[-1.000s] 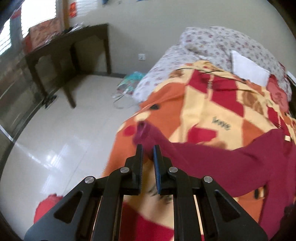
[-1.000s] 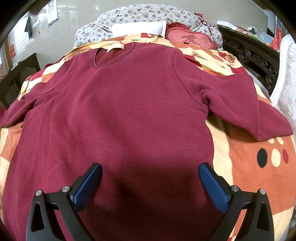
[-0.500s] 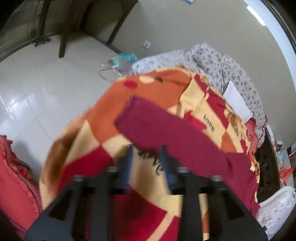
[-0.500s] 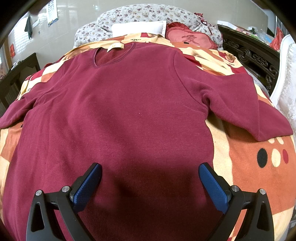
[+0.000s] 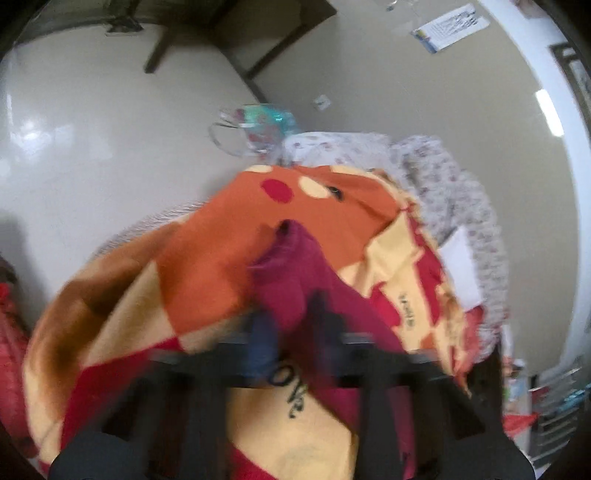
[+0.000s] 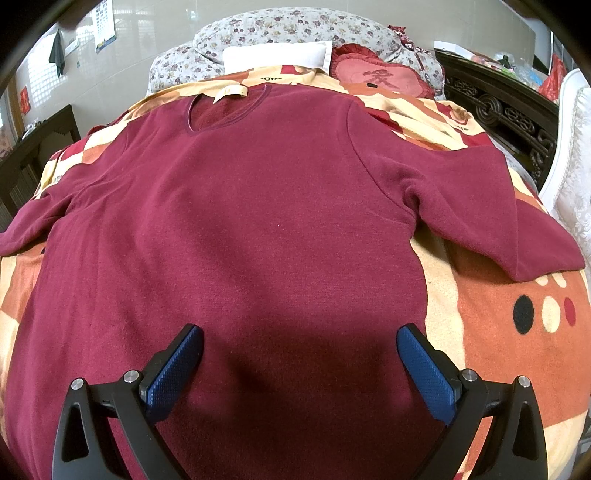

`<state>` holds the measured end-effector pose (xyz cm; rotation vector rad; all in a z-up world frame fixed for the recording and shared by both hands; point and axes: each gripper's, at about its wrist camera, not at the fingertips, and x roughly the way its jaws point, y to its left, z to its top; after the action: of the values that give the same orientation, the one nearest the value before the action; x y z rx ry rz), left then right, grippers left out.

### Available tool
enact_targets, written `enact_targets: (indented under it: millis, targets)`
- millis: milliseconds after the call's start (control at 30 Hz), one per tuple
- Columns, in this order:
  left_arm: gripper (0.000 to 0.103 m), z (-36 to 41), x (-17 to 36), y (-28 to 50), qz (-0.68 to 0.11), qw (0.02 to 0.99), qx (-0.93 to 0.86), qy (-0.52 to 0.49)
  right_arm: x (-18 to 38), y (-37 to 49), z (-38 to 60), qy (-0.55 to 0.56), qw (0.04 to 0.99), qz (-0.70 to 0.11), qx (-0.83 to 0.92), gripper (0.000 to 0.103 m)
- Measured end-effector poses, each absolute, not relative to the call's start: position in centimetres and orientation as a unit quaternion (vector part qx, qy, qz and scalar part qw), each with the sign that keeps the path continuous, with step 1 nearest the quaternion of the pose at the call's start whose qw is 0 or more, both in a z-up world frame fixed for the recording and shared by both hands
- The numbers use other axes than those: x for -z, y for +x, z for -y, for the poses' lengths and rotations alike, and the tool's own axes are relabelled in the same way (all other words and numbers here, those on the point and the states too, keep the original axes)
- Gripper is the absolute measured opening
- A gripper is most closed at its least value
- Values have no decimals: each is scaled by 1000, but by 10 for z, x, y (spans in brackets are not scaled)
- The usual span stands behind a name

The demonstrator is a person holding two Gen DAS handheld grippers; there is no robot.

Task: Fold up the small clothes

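A maroon long-sleeved shirt (image 6: pixel 258 221) lies flat, front up, on an orange, red and cream blanket (image 6: pixel 517 332), collar toward the pillows. My right gripper (image 6: pixel 299 354) is wide open and empty, low over the shirt's lower middle. In the blurred left wrist view, my left gripper (image 5: pixel 290 332) sits at the shirt's left sleeve (image 5: pixel 295 273). The sleeve cloth lies between its narrowly parted fingers, and the cuff is bunched up. The blur hides whether the fingers press the cloth.
The blanket (image 5: pixel 184 258) covers a bed with a white pillow (image 6: pixel 277 55), floral bedding (image 6: pixel 295 26) and a red cushion (image 6: pixel 376 75) at the head. A dark carved frame (image 6: pixel 509 110) runs along the right. Tiled floor (image 5: pixel 92 129), a plastic bag (image 5: pixel 258 129) and a dark table (image 5: pixel 240 33) lie to the left.
My left gripper let go of the sleeve end, swung and tilted, and now has the sleeve between its fingers again, with the cuff bunched. The right gripper and shirt body have not moved.
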<state>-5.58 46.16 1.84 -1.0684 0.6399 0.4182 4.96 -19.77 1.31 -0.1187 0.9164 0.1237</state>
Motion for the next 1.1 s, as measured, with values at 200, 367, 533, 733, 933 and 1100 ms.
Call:
enact_targets:
  millis: [200, 367, 533, 733, 933, 1100]
  targets:
    - [5, -428, -78, -57, -277, 842, -214, -410, -13, 50, 198, -58, 893, -441, -59, 103]
    - [5, -327, -150, -12, -247, 915, -85, -307, -14, 50, 198, -57, 894, -441, -59, 103]
    - [5, -187, -159, 55, -264, 928, 60, -257, -14, 50, 199, -56, 894, -440, -59, 103]
    - [5, -60, -113, 121, -333, 901, 134, -243, -14, 50, 198, -56, 895, -439, -59, 103]
    - [5, 3, -79, 149, -381, 885, 144, -225, -13, 51, 199, -50, 896, -436, -61, 103]
    - [5, 33, -58, 145, -406, 886, 141, -172, -12, 53, 198, -47, 898, -434, -60, 103]
